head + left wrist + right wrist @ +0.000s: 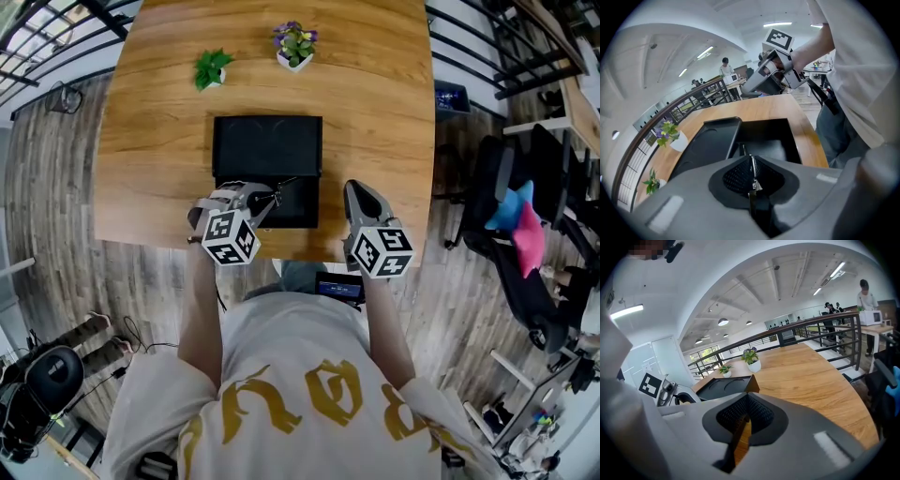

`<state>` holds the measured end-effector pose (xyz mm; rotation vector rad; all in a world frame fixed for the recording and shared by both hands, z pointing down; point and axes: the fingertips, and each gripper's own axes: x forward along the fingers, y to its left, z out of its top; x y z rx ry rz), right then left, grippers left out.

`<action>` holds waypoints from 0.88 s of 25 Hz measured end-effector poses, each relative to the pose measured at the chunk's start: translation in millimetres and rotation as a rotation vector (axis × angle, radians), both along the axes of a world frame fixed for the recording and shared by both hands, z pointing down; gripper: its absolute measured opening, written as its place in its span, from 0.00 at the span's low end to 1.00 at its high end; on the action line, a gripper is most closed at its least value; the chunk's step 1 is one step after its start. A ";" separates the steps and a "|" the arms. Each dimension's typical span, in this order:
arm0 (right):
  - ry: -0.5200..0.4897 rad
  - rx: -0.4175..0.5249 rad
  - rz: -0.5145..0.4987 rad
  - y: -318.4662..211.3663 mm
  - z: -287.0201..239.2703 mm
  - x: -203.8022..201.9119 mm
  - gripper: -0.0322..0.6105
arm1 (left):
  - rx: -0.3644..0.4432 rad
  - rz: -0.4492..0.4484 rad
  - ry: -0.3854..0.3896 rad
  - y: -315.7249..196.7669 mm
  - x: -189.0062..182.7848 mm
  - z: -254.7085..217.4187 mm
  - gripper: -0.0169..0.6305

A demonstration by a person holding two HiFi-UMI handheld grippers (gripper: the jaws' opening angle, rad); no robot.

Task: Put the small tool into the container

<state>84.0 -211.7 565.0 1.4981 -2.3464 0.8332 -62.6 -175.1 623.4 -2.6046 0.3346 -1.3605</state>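
Small tool point(752, 171) along left claw point(750, 159), tip forward

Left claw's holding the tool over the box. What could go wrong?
The small tool is thin, pinched only at the tips of the left claw: may twist or slip early.
Its tip sits near the container wall beside the open lid: release here might land it on the lid.

the container point(298, 204) sits on the table point(375, 112) near its front edge, with its lid point(267, 147) behind it. the left plant point(212, 67) and the right plant point(294, 43) stand farther back. the left gripper point(272, 195) is over the container's left side, and the right gripper point(354, 192) is just right of it.
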 end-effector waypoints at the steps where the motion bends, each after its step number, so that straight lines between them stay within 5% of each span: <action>1: 0.000 0.000 -0.002 0.6 -0.2 -0.6 0.09 | -0.024 0.013 -0.007 3.8 1.1 2.9 0.10; 3: 0.000 -0.003 -0.006 2.9 0.0 -1.1 0.09 | -0.045 0.022 -0.027 7.4 1.7 8.4 0.11; 8: -0.002 -0.009 -0.004 7.3 1.7 -0.4 0.09 | 0.062 0.009 -0.128 -5.7 -6.6 16.2 0.11; 15: -0.008 0.015 0.001 4.9 -8.7 1.3 0.09 | -0.001 -0.052 -0.099 -3.0 -8.0 21.3 0.14; 22: -0.009 0.019 -0.015 14.8 -11.7 -4.1 0.09 | -0.181 -0.202 -0.003 -6.0 -6.9 20.3 0.28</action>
